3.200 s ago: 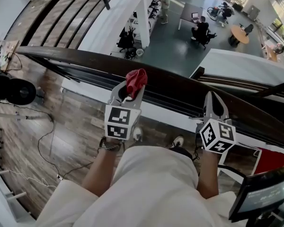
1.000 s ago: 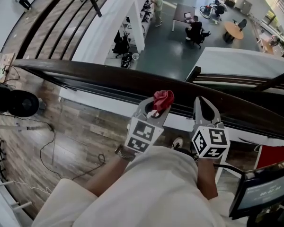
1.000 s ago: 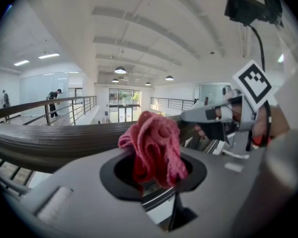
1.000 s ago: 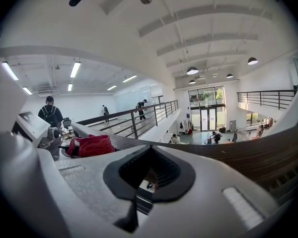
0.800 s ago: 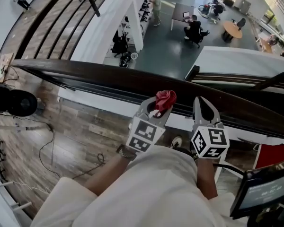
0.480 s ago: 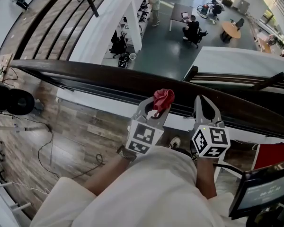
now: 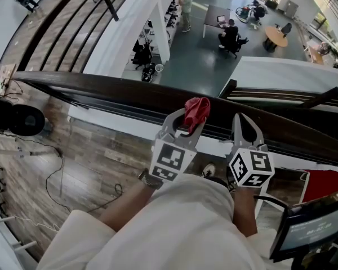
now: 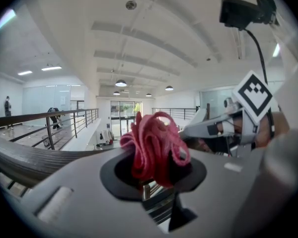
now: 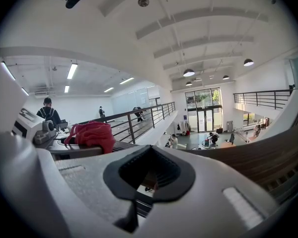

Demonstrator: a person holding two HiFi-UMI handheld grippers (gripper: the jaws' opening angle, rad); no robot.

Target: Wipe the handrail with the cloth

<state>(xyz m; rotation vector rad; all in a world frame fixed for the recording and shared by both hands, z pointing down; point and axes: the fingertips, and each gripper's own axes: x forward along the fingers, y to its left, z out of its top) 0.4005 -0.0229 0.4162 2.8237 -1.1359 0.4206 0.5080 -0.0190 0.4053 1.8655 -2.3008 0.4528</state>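
Since the frame about three seconds back, the left gripper point(image 7: 188, 120) has slid to the right along the handrail point(image 7: 101, 89) with the cloth point(image 7: 196, 109). It now stands just beside the right gripper point(image 7: 244, 120), which has hardly shifted.

Nearest the camera is the person's pale clothing point(image 7: 180, 224), with both forearms reaching forward from it. Each gripper carries its marker cube point(image 7: 250, 168) facing up. The left gripper's jaws are clamped on the red cloth. In the left gripper view it bunches up out of the hollow between the pads as a crumpled knot. In the head view the cloth lies over the top of the dark wooden handrail, though actual contact cannot be confirmed.

The right gripper's jaws are pressed together with nothing in them, and their tips point at the rail to the right of the cloth. In its own view only the rail and the hall show through the hollow of the pads.

Below the grippers a shoe point(image 7: 209, 169) stands on the wooden floor point(image 7: 90, 151), where cables point(image 7: 61, 170) trail off to the left. A monitor point(image 7: 307, 229) cuts into the lower right corner.

Beyond the rail the building drops to a lower floor point(image 7: 197, 55). People point(image 7: 231, 35) sit there at a dark desk, and a round table point(image 7: 276, 37) stands further right.
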